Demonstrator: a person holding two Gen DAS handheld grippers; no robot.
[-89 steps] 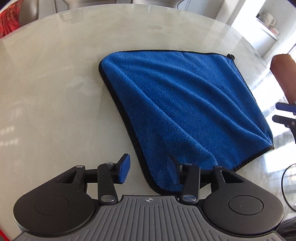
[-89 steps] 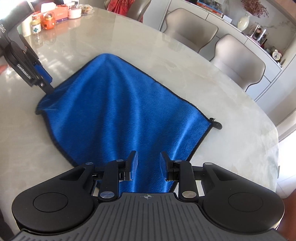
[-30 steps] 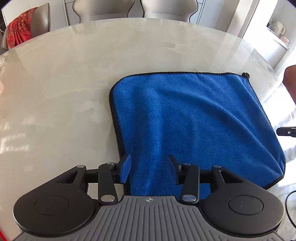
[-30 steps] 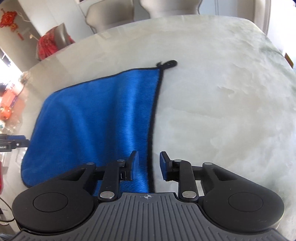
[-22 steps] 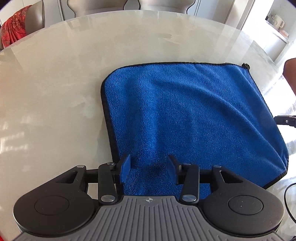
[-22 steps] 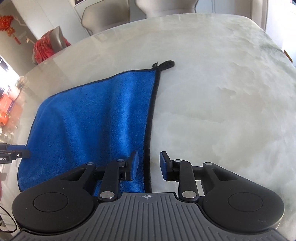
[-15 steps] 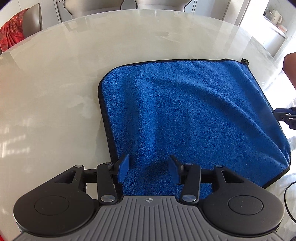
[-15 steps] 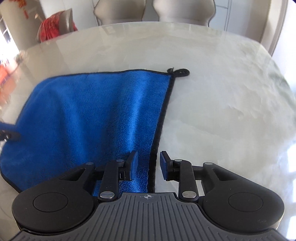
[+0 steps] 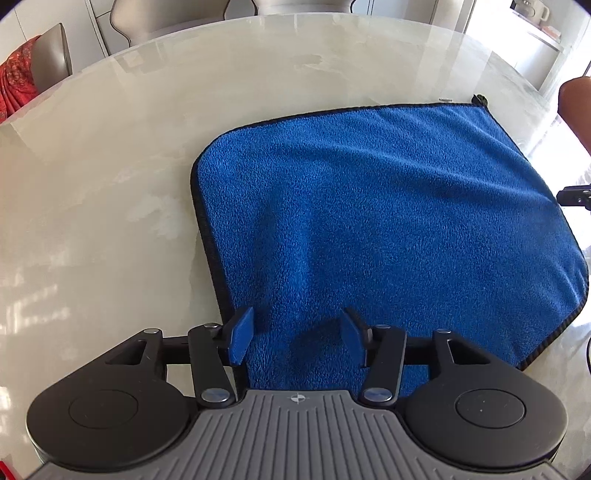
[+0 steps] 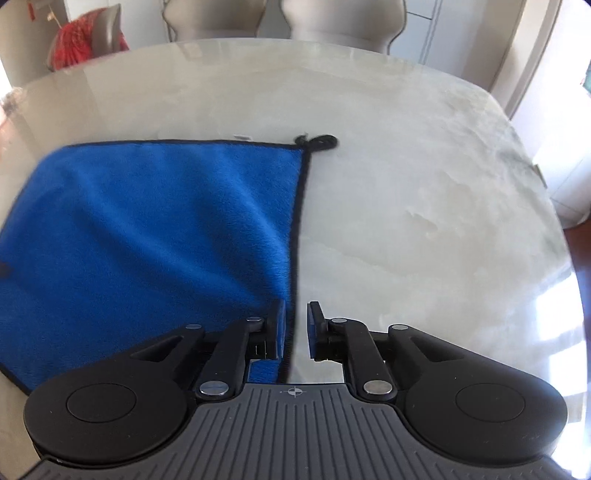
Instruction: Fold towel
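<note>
A blue towel (image 9: 388,229) with black edging lies spread on the pale marble table (image 9: 110,177), with soft wrinkles across it. My left gripper (image 9: 295,339) is open over the towel's near-left part, with cloth showing between its blue pads. In the right wrist view the towel (image 10: 147,229) fills the left side. Its black right edge runs down between the fingers of my right gripper (image 10: 297,328), which is open by a narrow gap. The towel's hanging loop (image 10: 321,141) lies at the far right corner. The right gripper's tip (image 9: 574,197) shows at the towel's right edge.
Grey chairs (image 10: 332,18) stand behind the table's far edge, and one holds a red cloth (image 10: 74,44). A person's forearm (image 9: 576,107) comes in at the right. Bare marble (image 10: 424,221) stretches to the right of the towel.
The towel has gone from pulled taut to lying flat. My left gripper has moved from the left edge onto the cloth. My right gripper has turned so the right edge runs between its fingers.
</note>
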